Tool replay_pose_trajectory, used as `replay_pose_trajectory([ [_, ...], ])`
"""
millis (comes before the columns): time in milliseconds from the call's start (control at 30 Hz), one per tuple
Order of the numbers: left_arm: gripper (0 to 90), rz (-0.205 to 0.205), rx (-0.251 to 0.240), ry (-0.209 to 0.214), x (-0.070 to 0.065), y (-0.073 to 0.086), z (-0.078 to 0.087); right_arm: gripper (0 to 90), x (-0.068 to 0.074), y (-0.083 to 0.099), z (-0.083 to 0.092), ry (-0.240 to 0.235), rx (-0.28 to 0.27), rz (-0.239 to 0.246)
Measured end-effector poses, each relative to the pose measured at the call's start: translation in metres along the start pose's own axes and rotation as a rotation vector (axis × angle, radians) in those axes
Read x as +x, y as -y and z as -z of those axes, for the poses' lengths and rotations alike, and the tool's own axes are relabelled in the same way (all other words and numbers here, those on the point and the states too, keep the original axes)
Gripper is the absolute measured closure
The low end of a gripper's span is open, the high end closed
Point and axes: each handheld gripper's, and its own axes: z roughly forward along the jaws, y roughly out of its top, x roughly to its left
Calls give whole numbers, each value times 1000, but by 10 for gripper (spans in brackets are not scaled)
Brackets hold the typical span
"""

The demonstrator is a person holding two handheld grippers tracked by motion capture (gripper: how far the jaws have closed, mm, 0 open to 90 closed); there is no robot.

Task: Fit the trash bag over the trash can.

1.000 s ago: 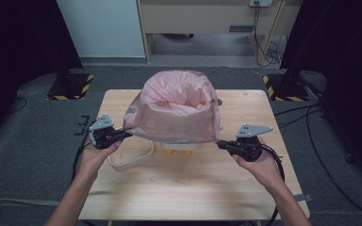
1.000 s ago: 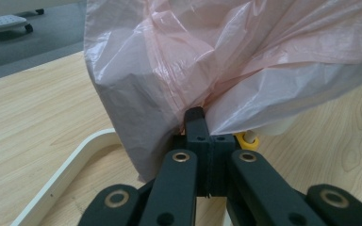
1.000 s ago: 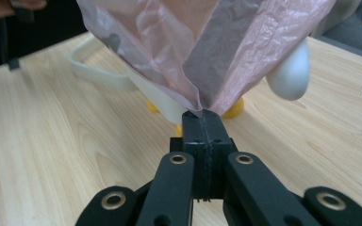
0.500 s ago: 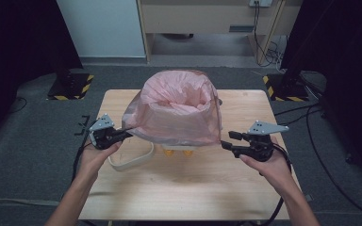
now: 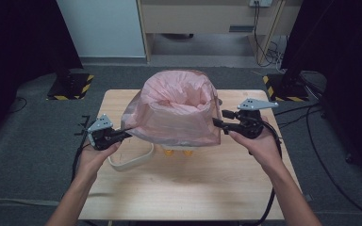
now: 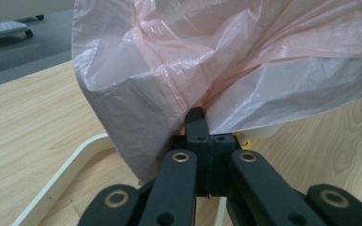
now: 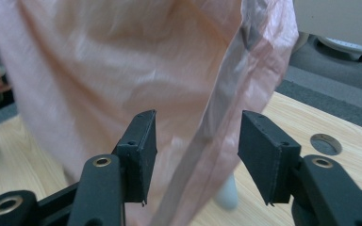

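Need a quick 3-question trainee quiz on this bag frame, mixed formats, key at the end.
1. True or false: the left gripper is shut on the pink bag.
2. In the right gripper view, how do the right gripper jaws stand against the bag's edge? A) clamped on it B) open, with the edge between them C) shut, away from it
3. Fill in: the white curved piece lies on the ____, near the left gripper.

Key: 1 true. 2 B; the jaws have just been opening. 3 table.
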Motion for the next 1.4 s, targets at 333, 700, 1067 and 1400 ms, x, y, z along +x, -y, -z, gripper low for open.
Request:
replay_pose_trajectory([
  [333,900,5,-1,10,1,2,-2,845,-7,-2,-18,75,67,0],
  [700,900,20,2,-14,8,5,-4,900,-20,8,-14,134,111,-21],
  [1067,900,25,25,-25,12,9,-11,900,-27,14,-13,154,157,-28],
  [1400,900,31,24,-23,13,12,-12,900,-33,22,-14,162,187,-44],
])
